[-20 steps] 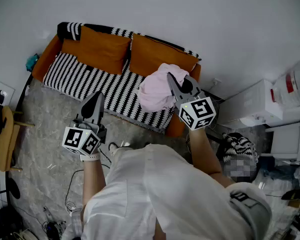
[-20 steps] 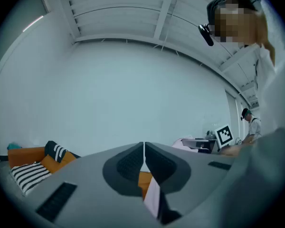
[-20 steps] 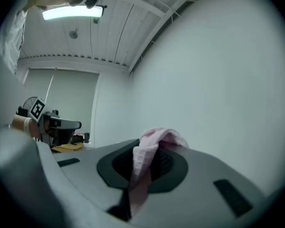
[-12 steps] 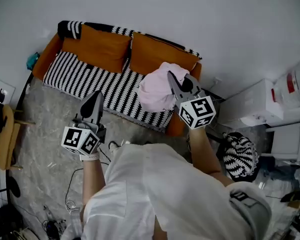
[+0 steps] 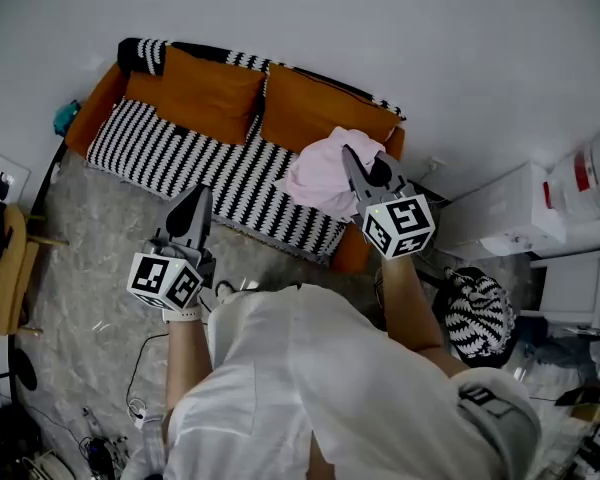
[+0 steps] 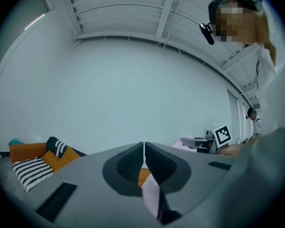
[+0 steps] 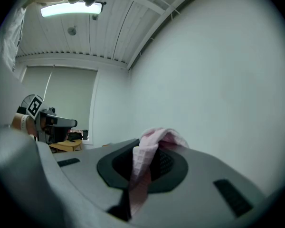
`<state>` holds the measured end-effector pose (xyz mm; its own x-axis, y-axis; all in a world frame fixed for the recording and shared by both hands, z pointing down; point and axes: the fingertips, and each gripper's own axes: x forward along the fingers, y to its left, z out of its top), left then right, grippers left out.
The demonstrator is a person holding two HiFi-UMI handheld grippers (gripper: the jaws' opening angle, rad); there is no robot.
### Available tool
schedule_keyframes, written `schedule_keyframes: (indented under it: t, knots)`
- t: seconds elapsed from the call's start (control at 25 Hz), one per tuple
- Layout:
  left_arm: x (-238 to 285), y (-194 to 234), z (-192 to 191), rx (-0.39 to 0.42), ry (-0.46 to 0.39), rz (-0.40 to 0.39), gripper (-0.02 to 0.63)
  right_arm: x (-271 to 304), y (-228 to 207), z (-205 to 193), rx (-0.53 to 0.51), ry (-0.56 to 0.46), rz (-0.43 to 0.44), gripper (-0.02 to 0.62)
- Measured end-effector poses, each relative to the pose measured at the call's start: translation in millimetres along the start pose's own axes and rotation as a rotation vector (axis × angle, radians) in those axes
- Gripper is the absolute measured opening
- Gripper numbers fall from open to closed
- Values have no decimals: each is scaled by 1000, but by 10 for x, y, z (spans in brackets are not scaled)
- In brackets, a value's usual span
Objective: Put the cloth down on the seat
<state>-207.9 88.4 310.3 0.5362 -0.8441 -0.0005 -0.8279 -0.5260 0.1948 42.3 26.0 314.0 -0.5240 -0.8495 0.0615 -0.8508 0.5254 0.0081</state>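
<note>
A pink cloth (image 5: 323, 173) hangs from my right gripper (image 5: 347, 153), which is shut on its edge above the right end of the sofa. In the right gripper view the waffle-textured cloth (image 7: 151, 144) is pinched between the jaws of the right gripper (image 7: 147, 161) and bulges over them. The sofa seat (image 5: 175, 158) has a black-and-white striped cover, with two orange cushions (image 5: 195, 93) leaning on the back. My left gripper (image 5: 201, 192) is shut with nothing in it, level over the floor in front of the seat. In the left gripper view, the left gripper (image 6: 144, 156) has its jaws together.
A white cabinet (image 5: 510, 208) and a striped bag (image 5: 478, 313) stand right of the sofa. A wooden stool (image 5: 5, 268) is at the left edge. Cables (image 5: 140, 388) lie on the grey floor. The wall runs behind the sofa.
The pink cloth has swung a little up and to the right with my right gripper and hangs flatter. The left gripper has hardly moved.
</note>
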Motion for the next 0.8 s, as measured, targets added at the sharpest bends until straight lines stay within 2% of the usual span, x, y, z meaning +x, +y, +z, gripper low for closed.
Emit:
schedule_keyframes:
  t: [0.2,0.4,0.56,0.8]
  knots:
    - [41,52,-81,-19,15,3,25,44,-118,-61,51,18,5,40]
    - [122,141,-217,-41,36,7,25,187,-175,-165,58,57,29,41]
    - [192,193,-336,-64,56,7,25,393,37,-338,73,101,93,41]
    - [235,329,-432,-79,68,15,25,571,406,-482,120,109,176,41]
